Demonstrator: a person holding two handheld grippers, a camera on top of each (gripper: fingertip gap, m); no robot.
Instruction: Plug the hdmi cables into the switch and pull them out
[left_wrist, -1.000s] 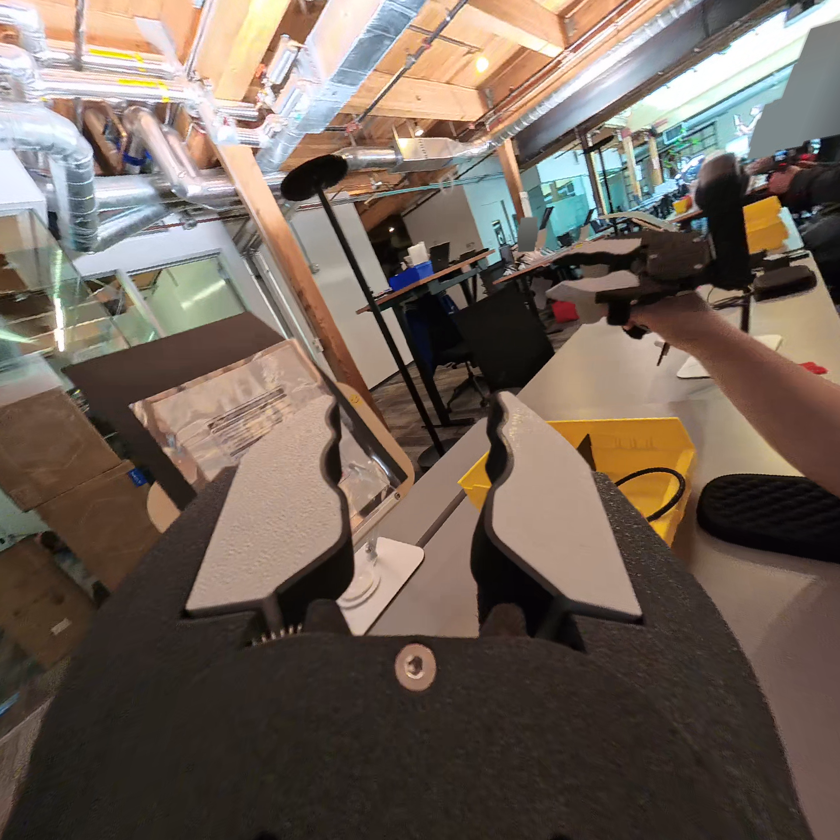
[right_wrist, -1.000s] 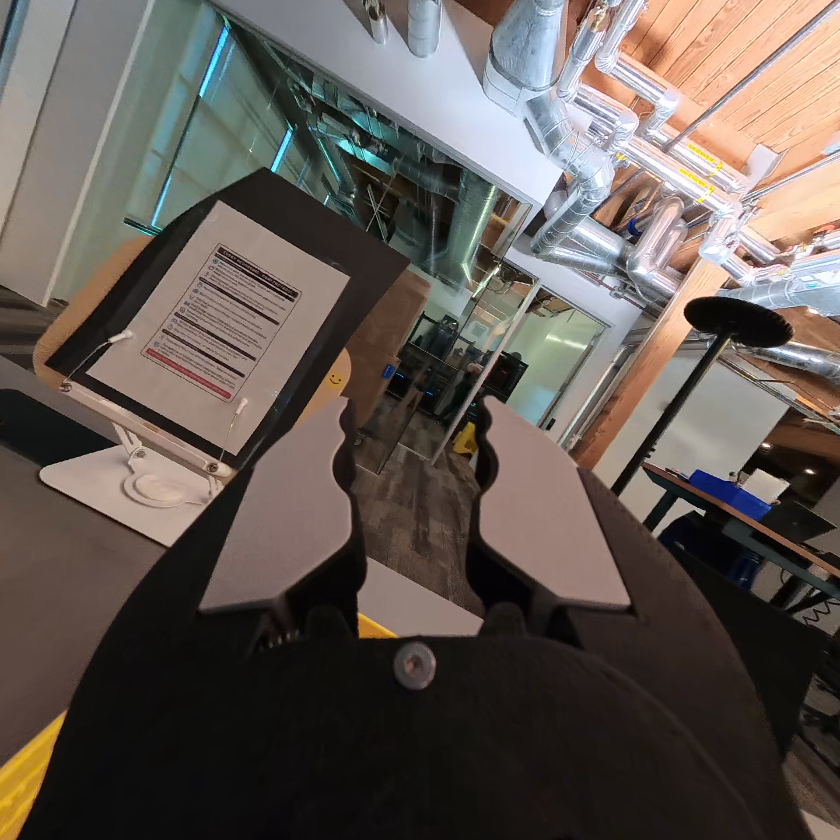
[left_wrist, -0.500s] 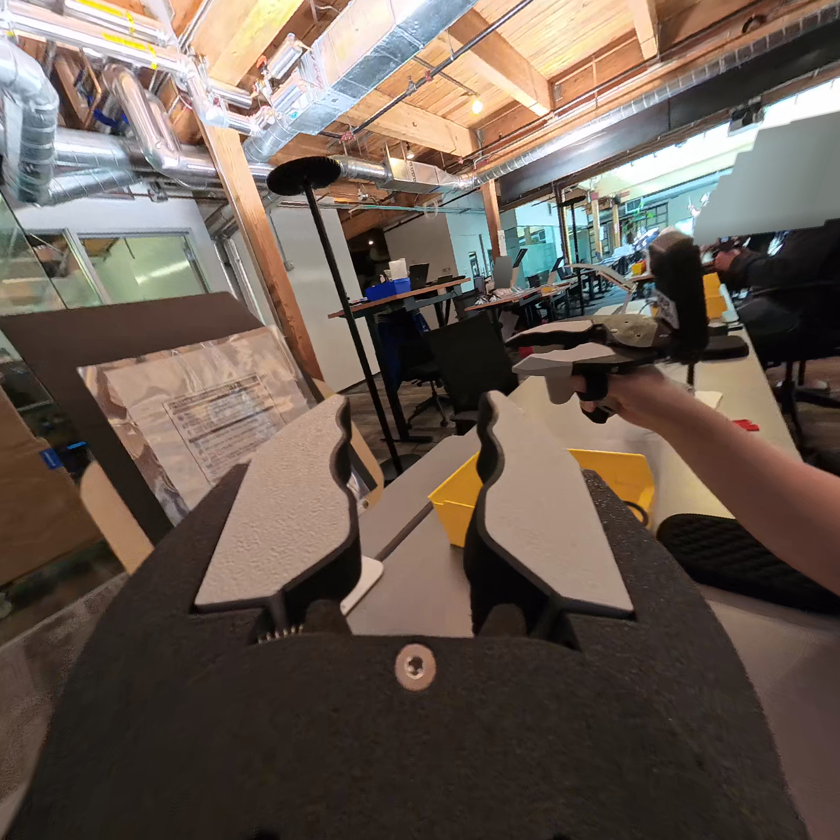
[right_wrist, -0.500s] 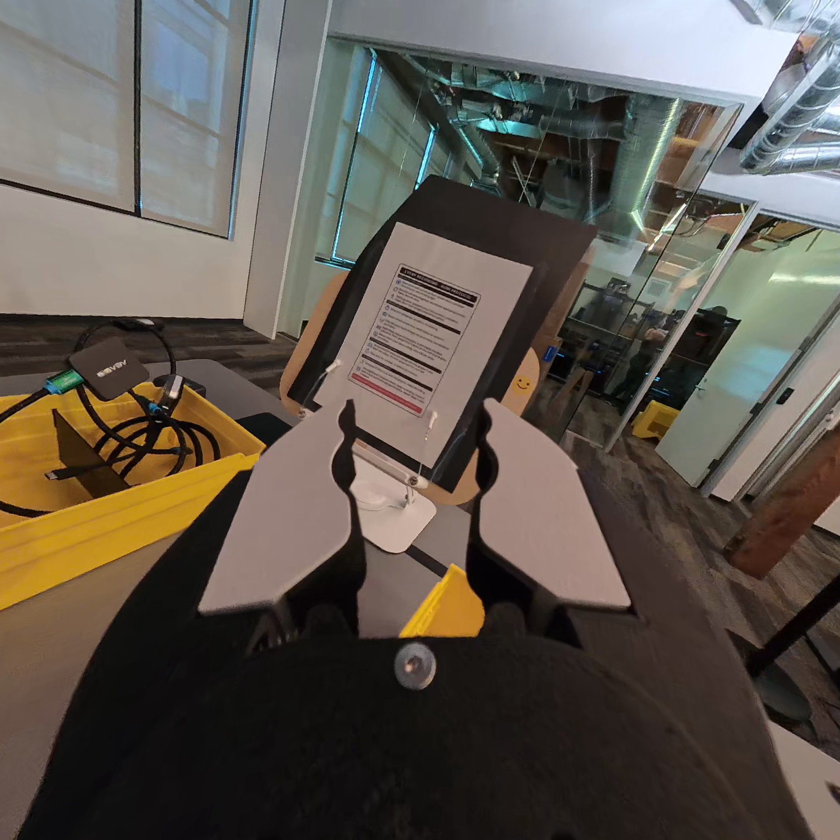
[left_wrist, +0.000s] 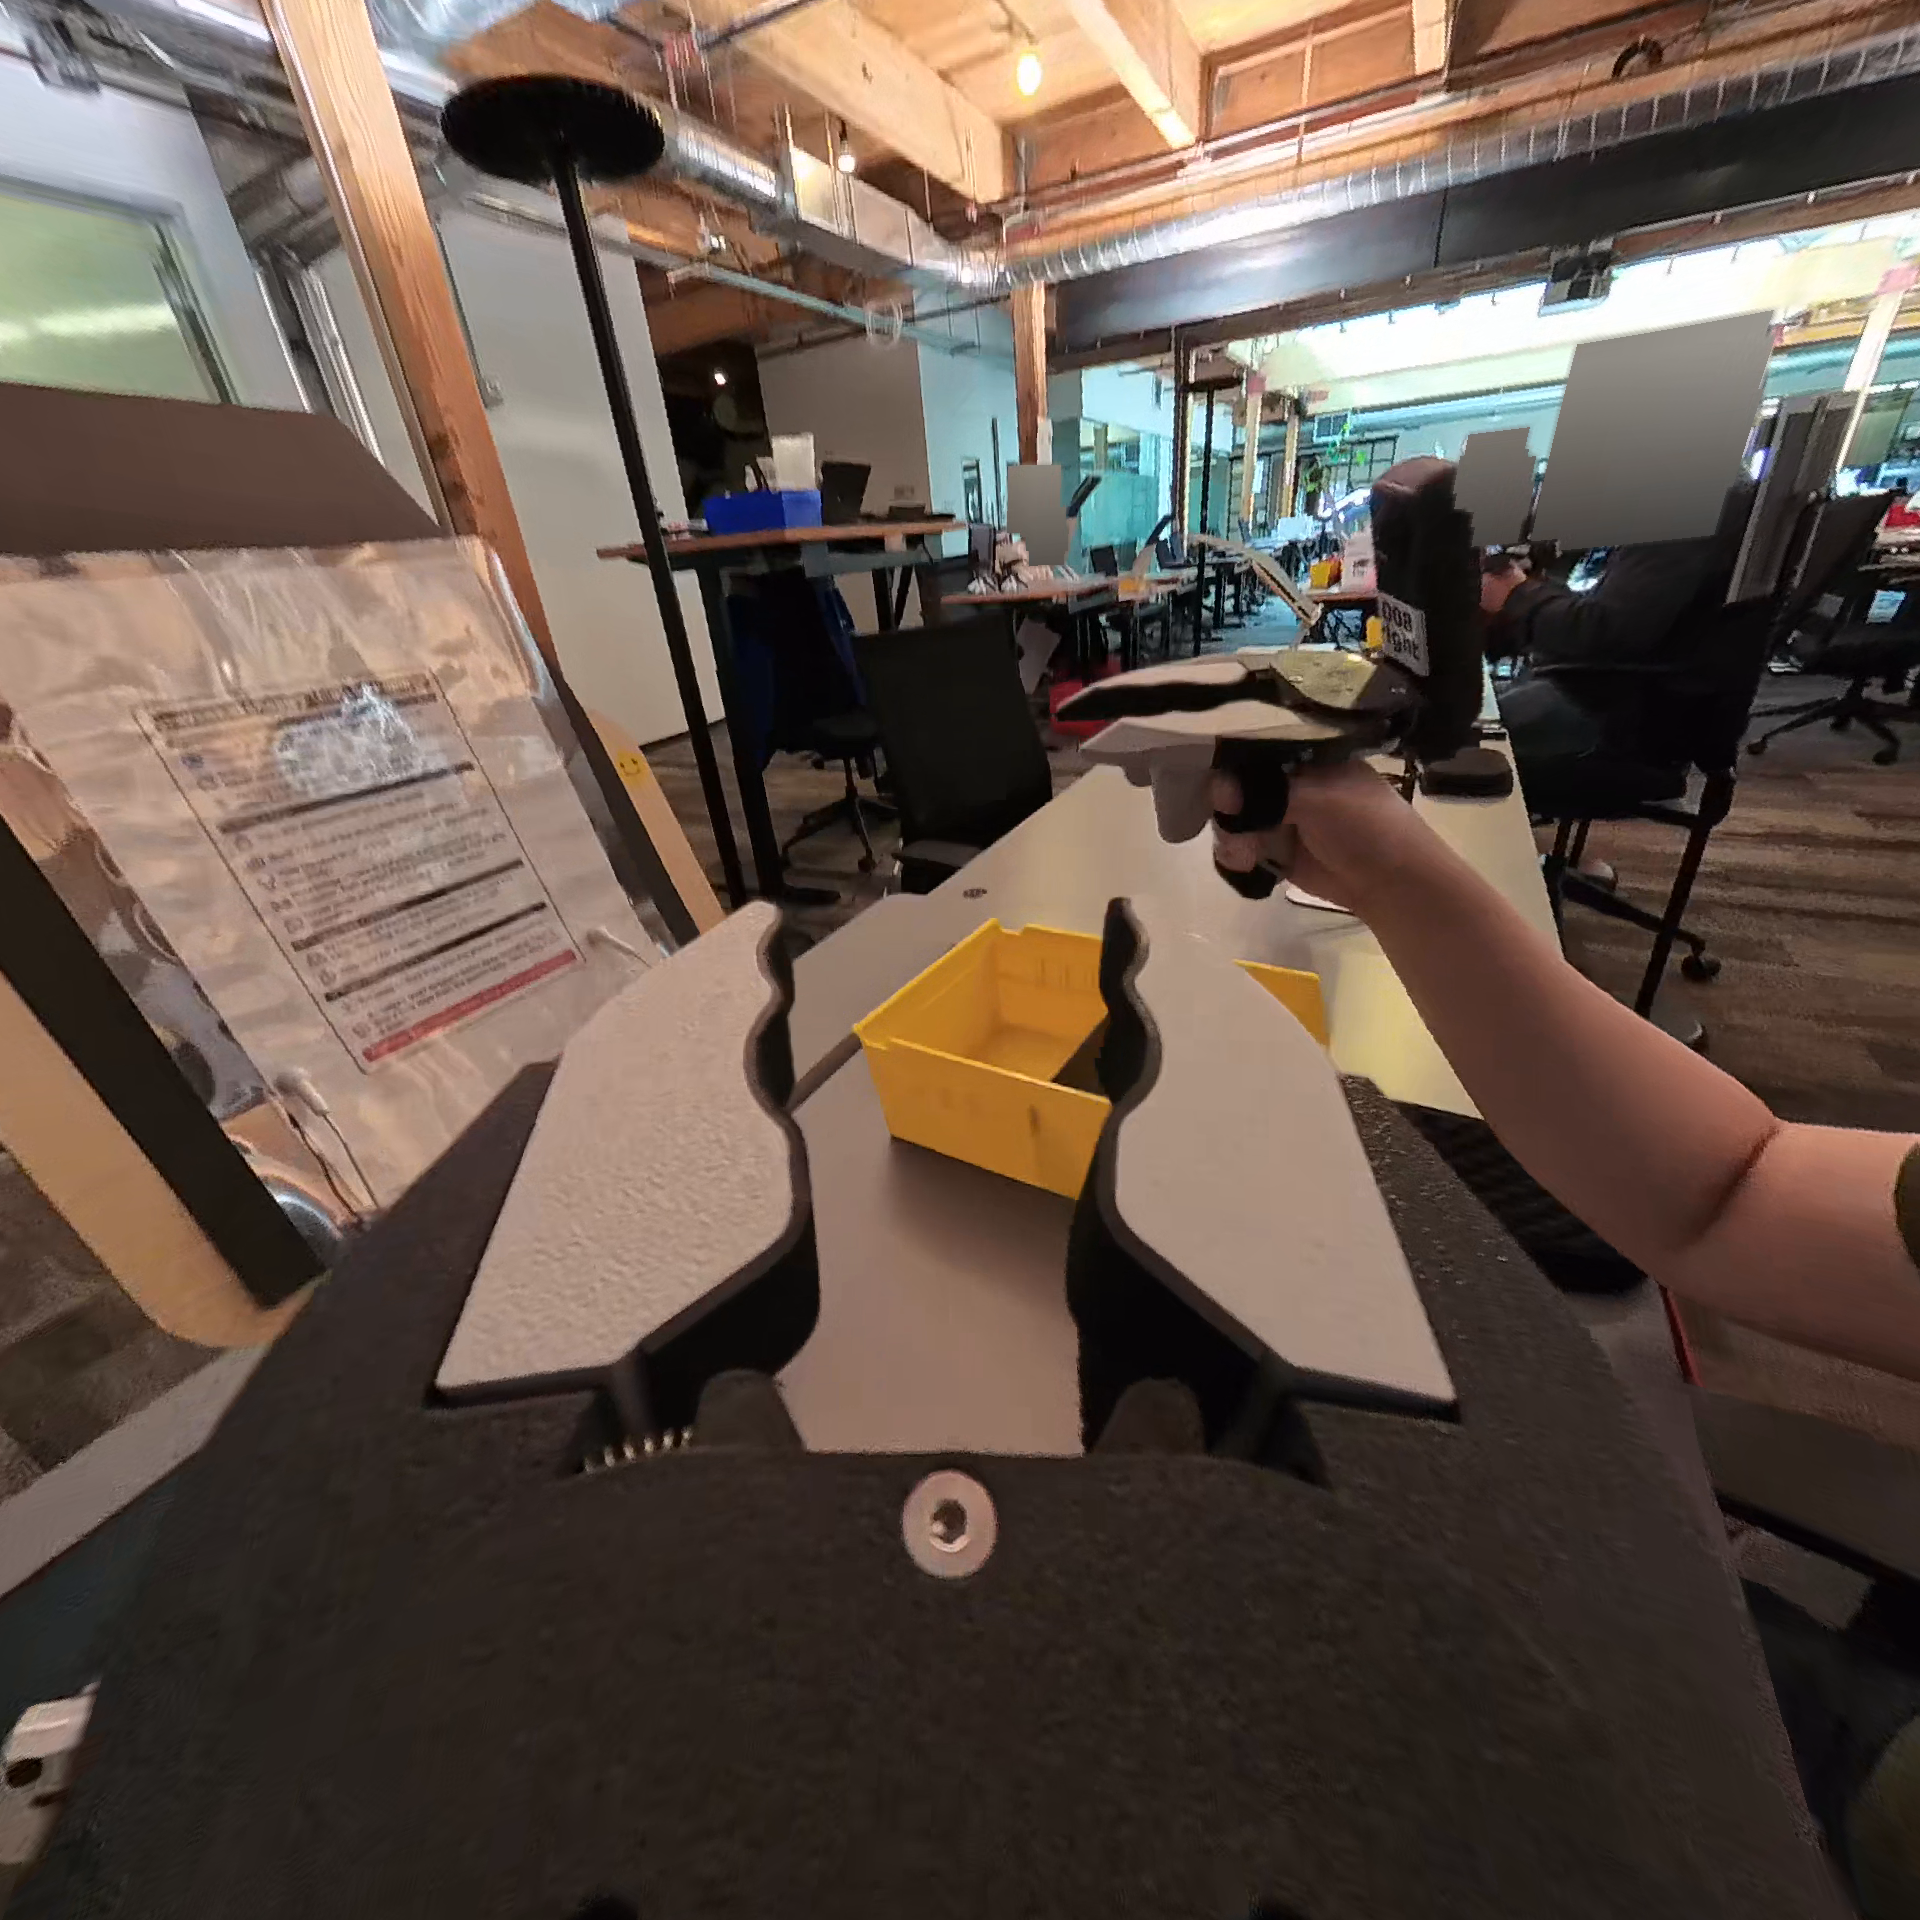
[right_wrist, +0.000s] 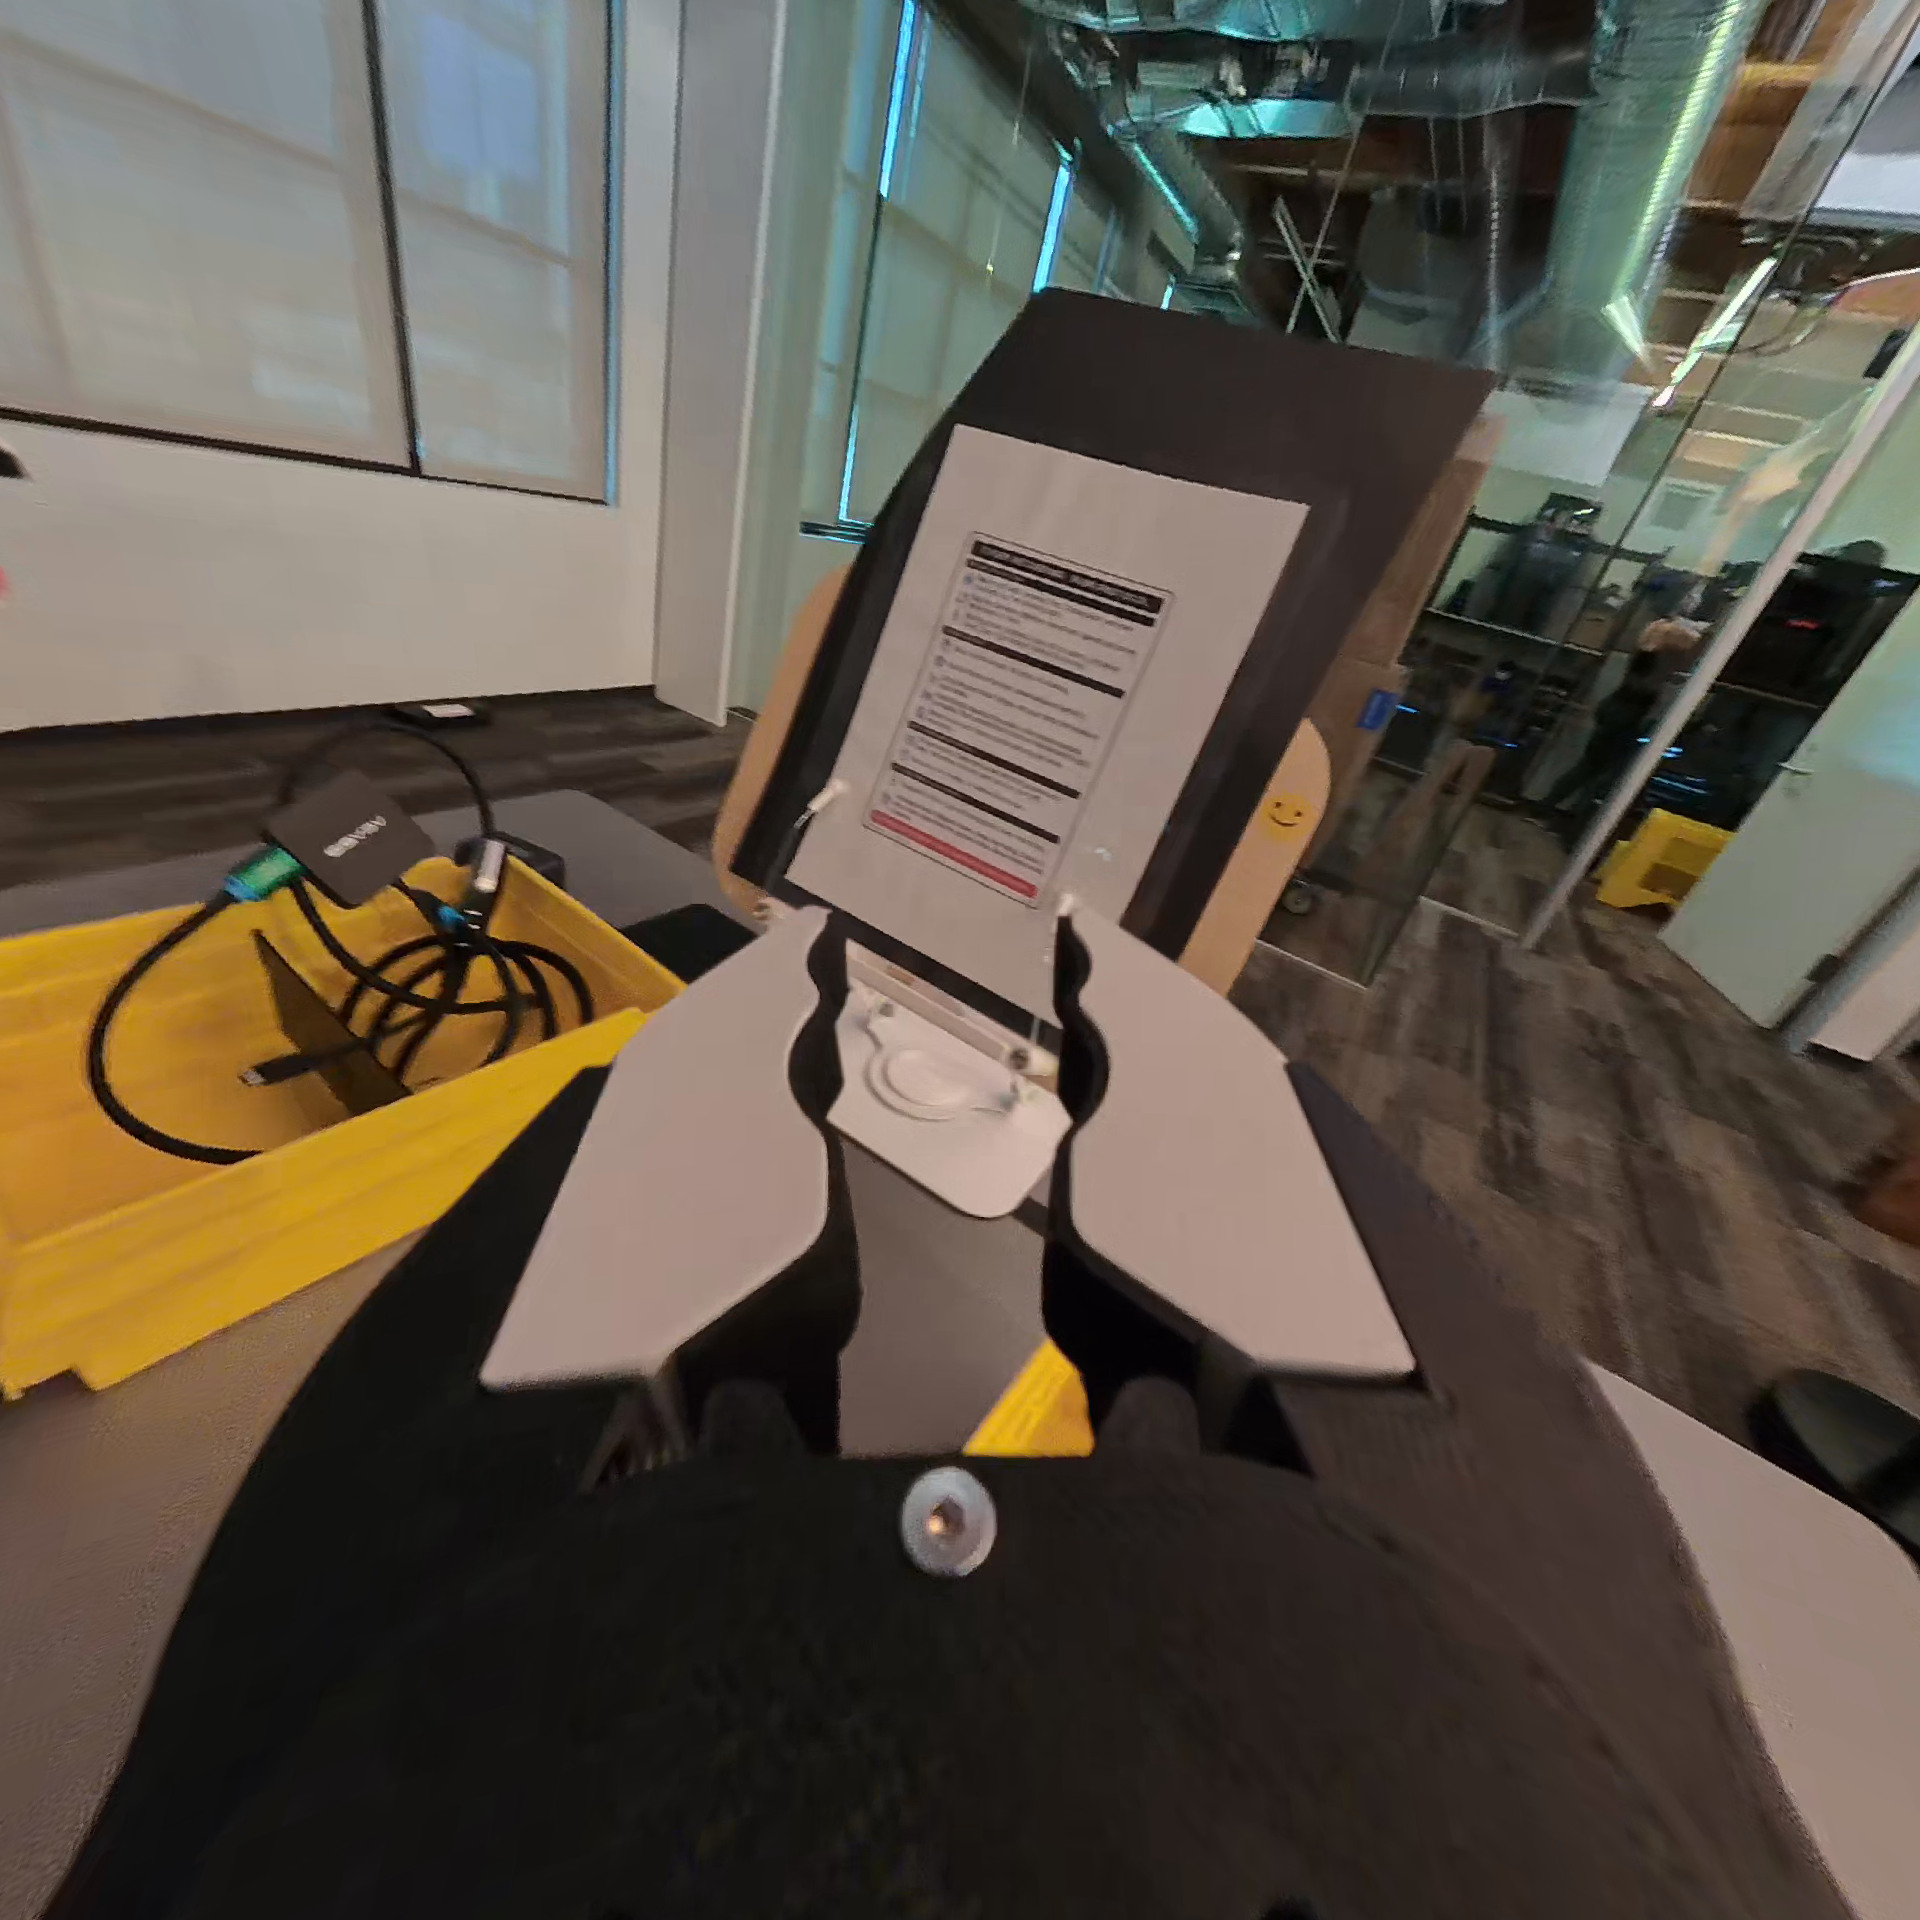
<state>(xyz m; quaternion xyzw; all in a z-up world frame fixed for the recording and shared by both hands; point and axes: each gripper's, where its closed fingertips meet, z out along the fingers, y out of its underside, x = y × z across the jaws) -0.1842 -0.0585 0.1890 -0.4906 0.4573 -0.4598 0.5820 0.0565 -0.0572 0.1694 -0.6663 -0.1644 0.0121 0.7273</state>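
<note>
Cables (right_wrist: 343, 997) and switch (right_wrist: 348, 836) wait in a yellow bin (right_wrist: 260, 1226), untouched.
Coiled cables lie inside; the switch perches on the bin's far rim, on the tabletop (right_wrist: 114, 1475). Both grippers, left (left_wrist: 945, 997) and right (right_wrist: 940, 987), hover above with jaws open and empty, likely poised to reach in.
</note>
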